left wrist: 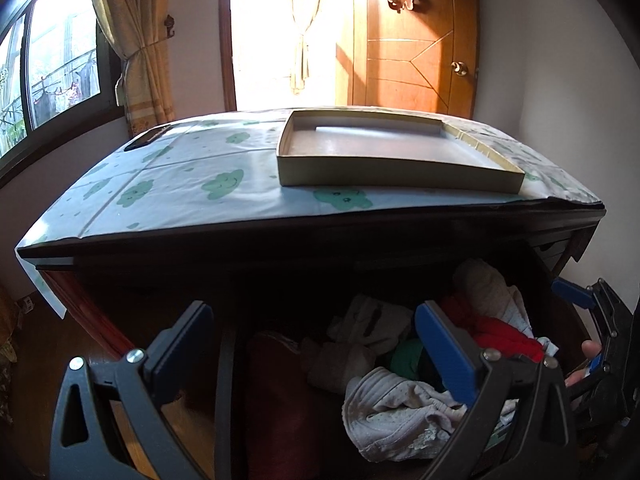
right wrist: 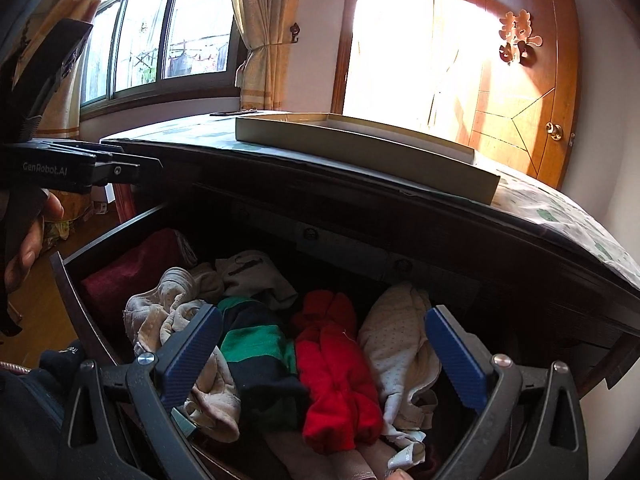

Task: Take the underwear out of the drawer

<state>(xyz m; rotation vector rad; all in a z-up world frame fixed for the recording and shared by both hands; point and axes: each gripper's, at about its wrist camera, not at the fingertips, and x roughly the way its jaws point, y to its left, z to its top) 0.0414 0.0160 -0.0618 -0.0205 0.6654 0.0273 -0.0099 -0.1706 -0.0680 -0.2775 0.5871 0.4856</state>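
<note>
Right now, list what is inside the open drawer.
The drawer holds red underwear, a green-and-navy pair, cream garments and a maroon cloth. Anything beneath is covered.

Home bedroom: clothes drawer [right wrist: 76, 280], curtains [right wrist: 256, 32].

The left hand-held gripper [left wrist: 316, 344] hangs spread wide above the open drawer [left wrist: 552, 268] of jumbled underwear [left wrist: 404, 412]; a shallow cardboard box [left wrist: 396, 178] sits on the dresser's cloth-covered worktop [left wrist: 180, 184].
</note>
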